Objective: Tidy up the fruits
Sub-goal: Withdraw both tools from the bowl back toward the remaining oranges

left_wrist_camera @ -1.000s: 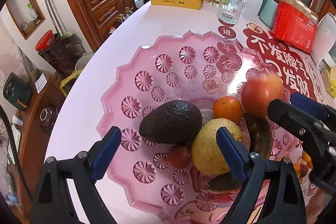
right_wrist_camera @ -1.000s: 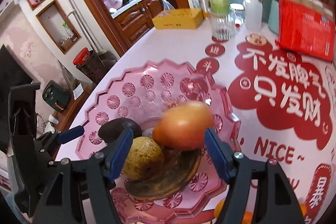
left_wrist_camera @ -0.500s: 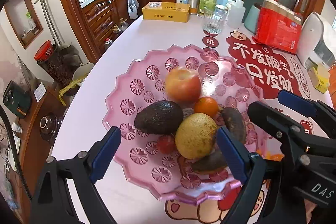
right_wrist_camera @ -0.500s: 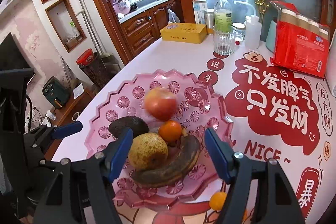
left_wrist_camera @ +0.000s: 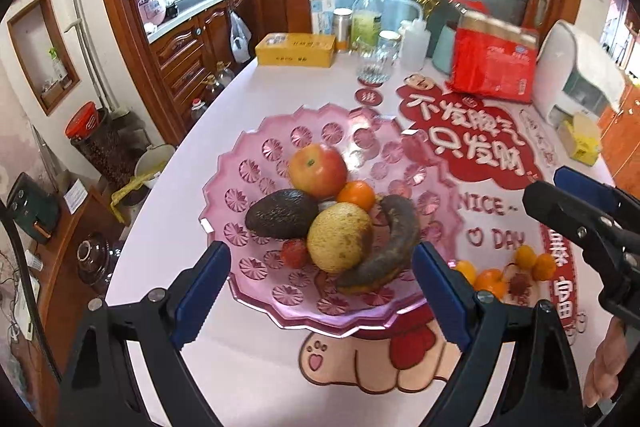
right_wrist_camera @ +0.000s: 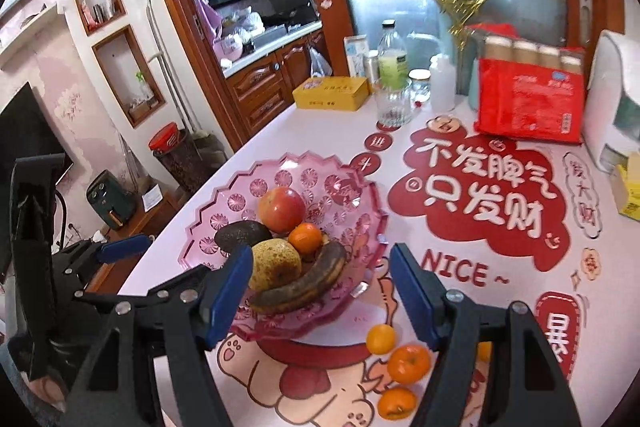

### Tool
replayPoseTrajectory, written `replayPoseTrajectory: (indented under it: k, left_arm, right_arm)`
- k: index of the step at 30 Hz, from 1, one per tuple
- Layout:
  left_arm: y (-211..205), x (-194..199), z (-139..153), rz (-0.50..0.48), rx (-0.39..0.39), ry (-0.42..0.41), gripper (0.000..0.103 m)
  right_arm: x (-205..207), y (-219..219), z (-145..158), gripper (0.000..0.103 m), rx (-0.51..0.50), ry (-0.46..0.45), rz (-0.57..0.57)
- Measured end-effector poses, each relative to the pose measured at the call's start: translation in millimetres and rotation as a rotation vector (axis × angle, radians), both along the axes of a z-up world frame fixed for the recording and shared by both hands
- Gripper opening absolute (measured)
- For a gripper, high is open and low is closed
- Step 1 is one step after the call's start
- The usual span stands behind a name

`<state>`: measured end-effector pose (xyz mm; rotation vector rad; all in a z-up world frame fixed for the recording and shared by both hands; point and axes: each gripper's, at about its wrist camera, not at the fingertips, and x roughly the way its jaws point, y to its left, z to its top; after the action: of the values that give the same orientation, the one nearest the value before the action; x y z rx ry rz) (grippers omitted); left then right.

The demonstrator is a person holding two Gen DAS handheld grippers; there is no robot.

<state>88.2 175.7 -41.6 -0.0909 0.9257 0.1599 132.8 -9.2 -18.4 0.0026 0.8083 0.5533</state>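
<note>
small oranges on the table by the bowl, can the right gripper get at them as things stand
Probably yes. The small oranges lie loose on the table beside the pink bowl, right under the right gripper, whose fingers stand open and empty. Nothing covers them.

Apple [left_wrist_camera: 318,169], avocado [left_wrist_camera: 282,213], pear [left_wrist_camera: 340,237], banana [left_wrist_camera: 384,247] in bowl [left_wrist_camera: 256,303], tangerines [right_wrist_camera: 408,363] on table [left_wrist_camera: 280,95] beside it

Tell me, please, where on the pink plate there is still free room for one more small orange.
The far half of the pink plate, beyond the apple, is bare, and so is the left rim beside the avocado. The centre is crowded: pear, orange, banana.
</note>
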Motion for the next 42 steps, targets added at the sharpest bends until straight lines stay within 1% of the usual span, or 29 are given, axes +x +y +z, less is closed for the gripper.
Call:
replayPoseTrajectory:
  k: [5,6,9,13,16,20,24,29,30,32,36,39,42]
  left_arm:
    - [-17,-14,24,-0.028,-0.03,-0.059,0.091]
    - [-22,-16,28,-0.04,-0.035,-0.069,0.091]
    - [-43,-22,35,-0.084,-0.044,-0.091,0.092]
    - [-70,-27,39,-0.137,-0.044,-0.121,0.094]
    - [-92,-30,36,-0.174,-0.046,-0.138,0.095]
    - [-118,-31,26,-0.224,-0.076,-0.131,0.095]
    - [-139,-30,11,-0.261,-0.093,-0.108,0.095]
    - [-155,-33,-12,-0.284,-0.085,-0.078,0.095]
    - [-159,-34,-18,-0.292,-0.081,-0.068,0.095]
    - [-164,-34,-28,-0.306,-0.077,-0.049,0.095]
    - [-172,-33,-49,-0.314,-0.058,-0.024,0.095]
    - [-174,-31,-64,-0.328,-0.08,0.0,0.095]
    - [-176,-27,-80,-0.326,-0.075,0.024,0.095]
  right_arm:
    - [-23,-22,19,0.071,-0.017,-0.077,-0.023]
    - [-30,-29,22,0.071,-0.029,-0.102,-0.04]
    - [-44,-46,27,0.071,-0.045,-0.135,-0.065]
    - [-64,-69,30,0.071,-0.077,-0.179,-0.11]
    - [-78,-88,28,0.071,-0.107,-0.209,-0.156]
    - [-88,-111,23,0.071,-0.121,-0.196,-0.202]
    - [-97,-137,14,0.071,-0.138,-0.188,-0.277]
    - [-108,-161,0,0.071,-0.156,-0.193,-0.358]
    - [-109,-167,-8,0.071,-0.165,-0.182,-0.376]
    - [-109,-173,-19,0.071,-0.165,-0.158,-0.381]
    - [-107,-184,-51,0.071,-0.175,-0.083,-0.373]
    - [-105,-186,-70,0.071,-0.179,-0.035,-0.347]
    - [-104,-185,-81,0.071,-0.2,-0.028,-0.34]
